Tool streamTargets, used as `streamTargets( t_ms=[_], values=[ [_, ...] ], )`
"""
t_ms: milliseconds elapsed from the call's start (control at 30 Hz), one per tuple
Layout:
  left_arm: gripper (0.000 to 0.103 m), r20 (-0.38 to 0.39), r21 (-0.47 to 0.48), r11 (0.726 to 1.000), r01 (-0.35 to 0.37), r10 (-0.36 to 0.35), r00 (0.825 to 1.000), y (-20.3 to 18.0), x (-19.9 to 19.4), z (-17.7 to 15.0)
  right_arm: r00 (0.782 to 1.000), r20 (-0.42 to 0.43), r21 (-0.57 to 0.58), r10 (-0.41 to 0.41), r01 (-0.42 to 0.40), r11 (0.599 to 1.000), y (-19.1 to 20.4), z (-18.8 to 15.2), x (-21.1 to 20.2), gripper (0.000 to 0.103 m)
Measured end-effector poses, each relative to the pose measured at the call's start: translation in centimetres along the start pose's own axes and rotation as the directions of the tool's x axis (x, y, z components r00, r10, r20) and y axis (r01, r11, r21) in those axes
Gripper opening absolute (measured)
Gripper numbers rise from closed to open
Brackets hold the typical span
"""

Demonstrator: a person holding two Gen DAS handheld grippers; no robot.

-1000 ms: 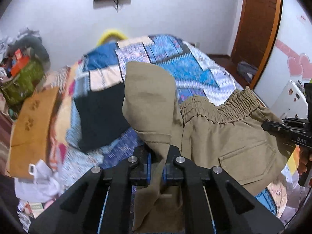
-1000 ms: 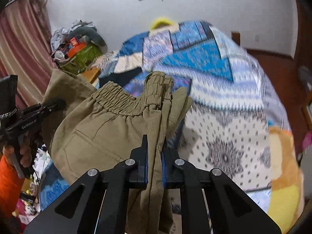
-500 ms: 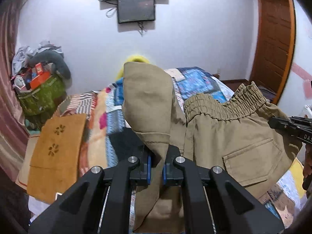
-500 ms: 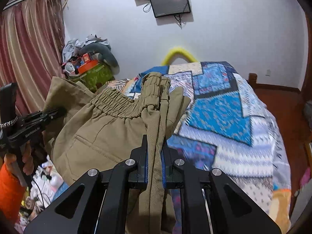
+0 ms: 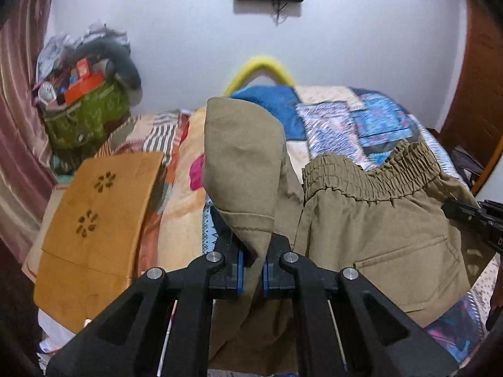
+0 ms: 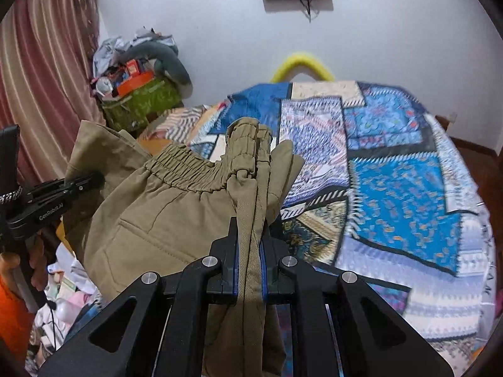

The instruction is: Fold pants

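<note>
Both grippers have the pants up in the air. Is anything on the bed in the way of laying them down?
Nothing visible. The pants hang between the left gripper and right gripper, and the quilt ahead looks bare. The bed directly beneath the pants is hidden.

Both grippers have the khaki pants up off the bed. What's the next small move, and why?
Probably lower both together onto the patchwork bedspread. The left gripper is shut on a hem fold, the right gripper on the bunched waistband end, and the pants hang between them above the bed, so there is no flat surface under them to crease against.
</note>
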State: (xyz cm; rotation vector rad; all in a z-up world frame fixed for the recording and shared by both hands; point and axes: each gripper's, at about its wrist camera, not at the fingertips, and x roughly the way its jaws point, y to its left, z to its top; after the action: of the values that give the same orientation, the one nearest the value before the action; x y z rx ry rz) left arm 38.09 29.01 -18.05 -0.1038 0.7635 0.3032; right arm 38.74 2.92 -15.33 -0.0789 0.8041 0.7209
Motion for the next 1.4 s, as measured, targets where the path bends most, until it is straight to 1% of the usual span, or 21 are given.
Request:
streamTargets(
  t_ms=[167,267,400,467,533,633,667,700,733,800,900,967,1033,1167,1233,1333,1400],
  values=[
    [0.008,-0.054,-0.008,1.0,-0.022,0.021,0.998,0.5,5.2,-1.1,0.998,-0.06,0.004,-0.013,0.013,1.0,-0.2,-0.8,4.3,0.008],
    [0.008,-0.084,-0.017,1.0,-0.006,0.004,0.996,0.9,7.9,-2.3,0.993,-0.111,-0.006,-0.033,0.033,0.999,-0.4,-1.4,6.6,0.008],
    [0.009,-0.161,-0.037,0.999,0.003,-0.009,0.987,1.5,11.0,-4.1,0.985,-0.169,0.002,-0.044,0.045,0.999,-0.9,-2.5,8.4,0.008],
    [0.012,-0.196,-0.032,0.999,-0.02,0.013,0.981,1.8,12.3,-5.2,0.979,-0.195,-0.003,-0.062,0.063,0.998,-0.8,-3.2,8.8,0.009],
    [0.025,-0.213,-0.005,0.998,-0.059,0.057,0.975,1.9,13.2,-6.1,0.976,-0.205,-0.007,-0.077,0.077,0.997,-0.8,-3.3,8.8,0.009],
    [0.033,-0.253,0.02,0.996,-0.087,0.089,0.963,2.2,13.8,-7.5,0.971,-0.224,0.003,-0.085,0.088,0.996,-0.7,-3.2,8.7,0.011],
    [0.035,-0.256,0.028,0.995,-0.091,0.095,0.962,2.3,13.7,-7.8,0.969,-0.229,0.001,-0.095,0.098,0.995,-0.6,-3.2,8.4,0.013],
    [0.042,-0.252,0.04,0.994,-0.103,0.109,0.962,2.4,13.4,-8.0,0.967,-0.231,-0.002,-0.102,0.104,0.995,-0.7,-3.2,8.5,0.016],
    [0.047,-0.248,0.055,0.991,-0.12,0.13,0.96,2.4,13.0,-8.1,0.967,-0.233,-0.001,-0.108,0.111,0.994,-0.8,-3.2,8.5,0.016],
    [0.049,-0.251,0.078,0.987,-0.138,0.154,0.956,2.6,12.1,-8.2,0.964,-0.243,0.011,-0.107,0.113,0.994,-1.0,-3.5,7.7,0.019],
    [0.049,-0.256,0.08,0.989,-0.126,0.142,0.956,3.0,10.0,-8.2,0.964,-0.243,0.01,-0.11,0.116,0.993,-1.2,-3.7,6.0,0.021],
    [0.049,-0.243,0.062,0.992,-0.111,0.123,0.962,3.2,7.9,-8.0,0.968,-0.222,0.002,-0.116,0.12,0.993,-0.8,-3.8,3.8,0.021],
    [0.049,-0.215,0.043,0.995,-0.095,0.102,0.971,3.3,5.2,-7.6,0.975,-0.191,-0.005,-0.116,0.118,0.993,-0.4,-3.6,1.9,0.021],
    [0.049,-0.126,0.028,0.998,-0.061,0.064,0.99,2.5,-1.7,-6.1,0.992,-0.072,-0.025,-0.102,0.1,0.995,1.6,-3.1,-4.6,0.021],
    [0.049,-0.057,0.019,0.999,-0.031,0.032,0.998,1.9,-6.1,-5.2,0.996,-0.017,-0.033,-0.088,0.088,0.996,2.7,-2.9,-7.5,0.021],
    [0.049,0.041,0.018,1.0,0.026,-0.026,0.999,0.7,-12.8,-4.4,0.995,0.088,-0.045,-0.053,0.057,0.997,4.9,-2.6,-13.0,0.021],
    [0.049,0.119,0.044,0.998,0.048,-0.053,0.992,-0.4,-17.8,-4.3,0.987,0.157,-0.056,-0.03,0.039,0.998,6.3,-2.6,-16.3,0.021]
  ],
)
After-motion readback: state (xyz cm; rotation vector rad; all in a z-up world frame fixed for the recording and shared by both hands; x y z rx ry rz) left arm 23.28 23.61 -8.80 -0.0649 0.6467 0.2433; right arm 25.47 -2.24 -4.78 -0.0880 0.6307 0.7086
